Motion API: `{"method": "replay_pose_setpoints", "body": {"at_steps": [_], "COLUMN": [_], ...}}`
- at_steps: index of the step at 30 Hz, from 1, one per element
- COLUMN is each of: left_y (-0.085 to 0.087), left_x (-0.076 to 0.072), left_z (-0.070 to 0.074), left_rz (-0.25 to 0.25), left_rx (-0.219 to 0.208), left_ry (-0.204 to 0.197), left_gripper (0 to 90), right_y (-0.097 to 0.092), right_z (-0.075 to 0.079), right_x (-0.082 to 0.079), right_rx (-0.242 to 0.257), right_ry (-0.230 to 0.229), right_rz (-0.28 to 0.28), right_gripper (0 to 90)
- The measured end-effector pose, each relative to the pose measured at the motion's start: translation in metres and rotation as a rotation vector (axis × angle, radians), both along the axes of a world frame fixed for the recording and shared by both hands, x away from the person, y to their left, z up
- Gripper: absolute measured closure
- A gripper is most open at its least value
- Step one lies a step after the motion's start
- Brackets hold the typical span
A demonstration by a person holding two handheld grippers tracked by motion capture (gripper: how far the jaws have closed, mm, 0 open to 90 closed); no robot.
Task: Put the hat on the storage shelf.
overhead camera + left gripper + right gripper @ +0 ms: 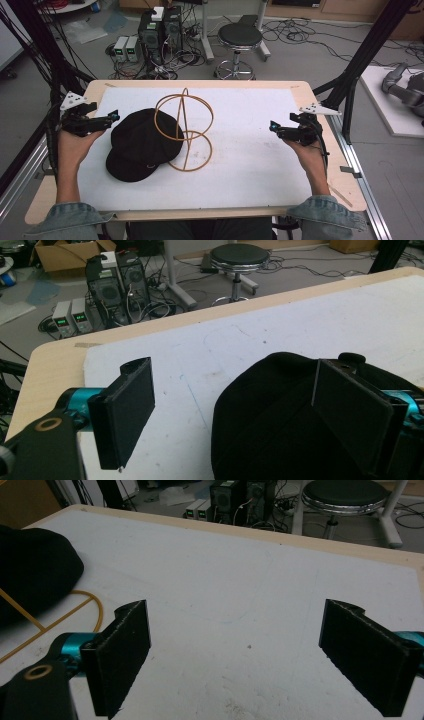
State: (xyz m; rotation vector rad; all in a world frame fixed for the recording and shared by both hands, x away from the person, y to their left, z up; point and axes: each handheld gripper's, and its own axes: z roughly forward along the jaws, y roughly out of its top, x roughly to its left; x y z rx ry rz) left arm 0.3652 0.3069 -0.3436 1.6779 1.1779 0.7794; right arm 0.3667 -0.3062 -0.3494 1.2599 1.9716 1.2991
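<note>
A black cap (137, 145) lies on the white mat (250, 165), left of the middle. A stand of thin tan rings (186, 131) rises beside it, and the cap overlaps its left side. My left gripper (113, 118) hovers just left of the cap, pointing right. In the left gripper view that gripper (235, 390) is open, the cap (270, 425) lies below and ahead of its right jaw, and the pads touch nothing. My right gripper (273, 126) is held at the mat's right side, pointing left. It (235, 630) stands open over bare mat, with the cap (35, 570) and a tan ring (92, 605) farther off.
The mat covers a wooden table (320, 165) with rounded corners. Beyond the far edge stand a black stool (239, 37), computer cases (160, 30) and tangled cables on the floor. Black frame posts (372, 45) flank the table. A grey machine (405, 87) rests at the right.
</note>
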Motion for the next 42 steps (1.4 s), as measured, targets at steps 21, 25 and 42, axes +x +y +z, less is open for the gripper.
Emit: {"method": "replay_pose_setpoints", "body": {"at_steps": [21,25,42], "left_y": [-0.002,-0.005,-0.031], "left_x": [0.001,0.004,0.016], "left_z": [0.001,0.001,-0.009], "left_rz": [-0.011,-0.020,-0.129], "left_rx": [-0.005,-0.004,-0.008], "left_ry": [-0.010,-0.011,0.011], "left_gripper": [17.6,17.6,17.5], "right_y": [0.001,-0.002,-0.004], "right_z": [0.001,0.001,0.002], "right_x": [-0.003,-0.004,-0.008], "right_rx": [-0.008,-0.006,0.009], "right_ry": [0.000,-0.005,-0.005], "right_rz": [0.008,0.002,0.016], "right_gripper": [12.9,12.9,12.9]}}
